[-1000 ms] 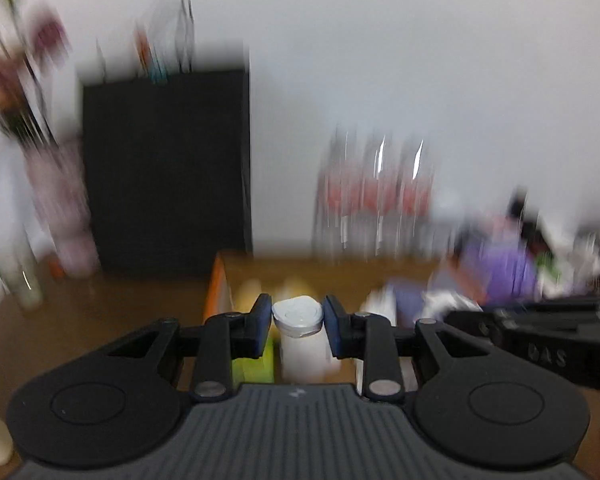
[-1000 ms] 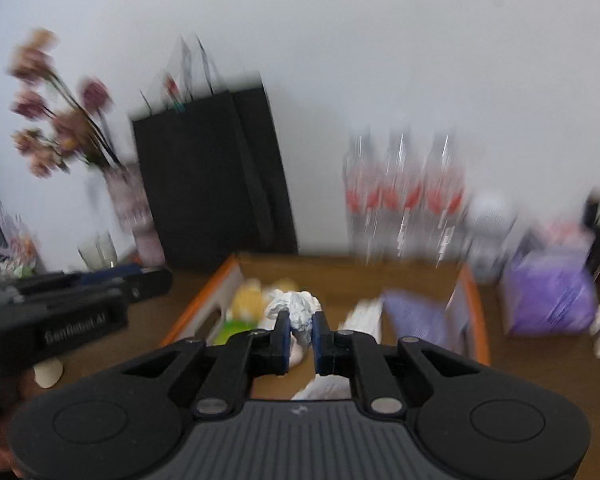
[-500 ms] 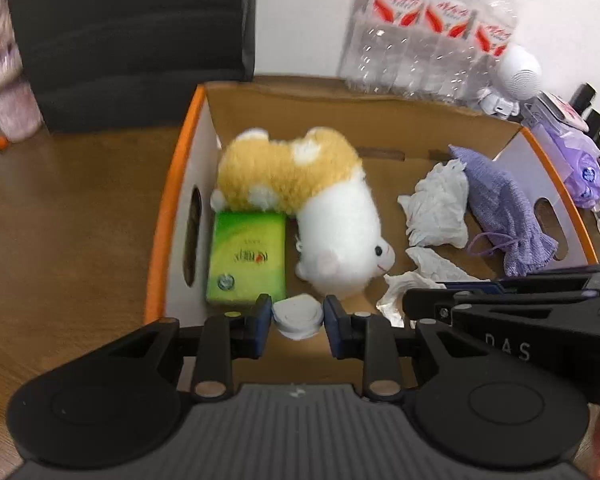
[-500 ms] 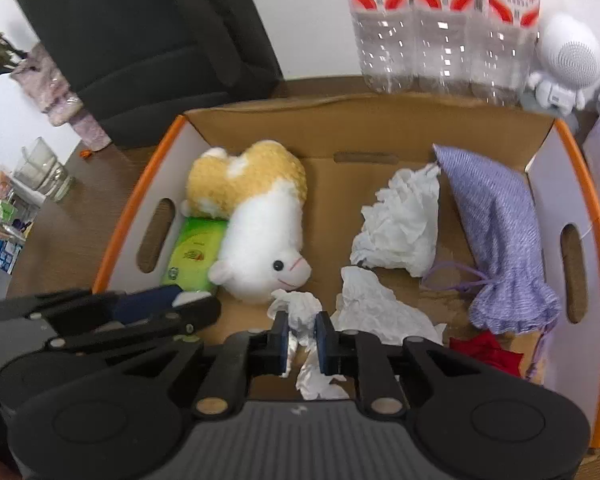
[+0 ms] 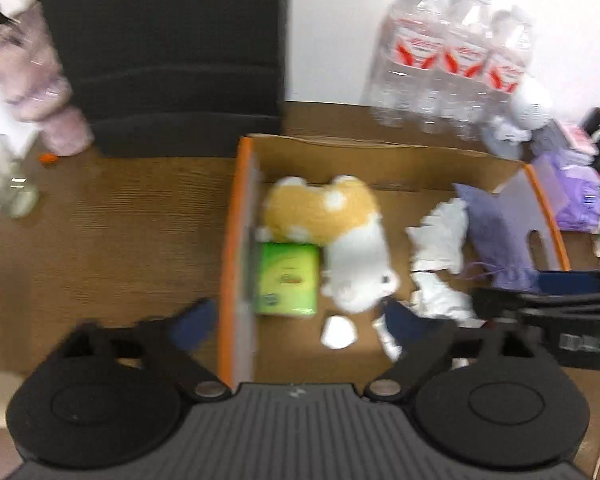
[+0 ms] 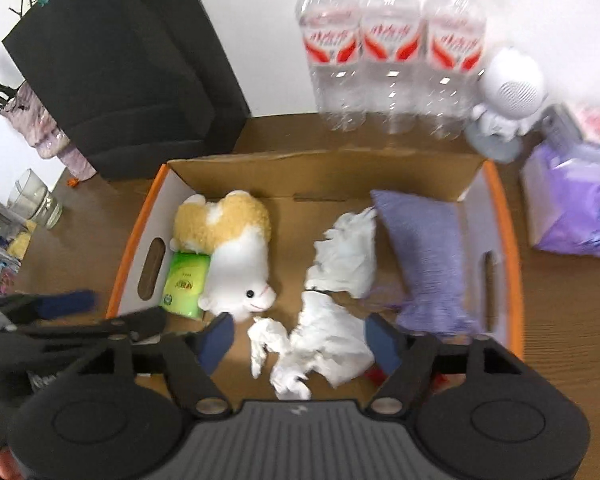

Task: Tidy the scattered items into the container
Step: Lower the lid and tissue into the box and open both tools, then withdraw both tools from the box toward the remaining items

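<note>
Both loads dropped into the box

I've just let go on both sides: half a second ago my left gripper [image 5: 296, 320] pinched the small white cap [image 5: 339, 332] and my right gripper [image 6: 298, 338] a crumpled tissue [image 6: 266, 340]; now both sets of jaws stand spread and empty, and both pieces lie on the cardboard box [image 6: 324, 168] floor by the plush toy [image 6: 236, 256]. I judge this delivery finished.

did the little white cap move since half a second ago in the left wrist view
Yes. The white cap was clamped between the left gripper's jaws; now they are spread and it lies on the box floor, below the green packet.
</note>
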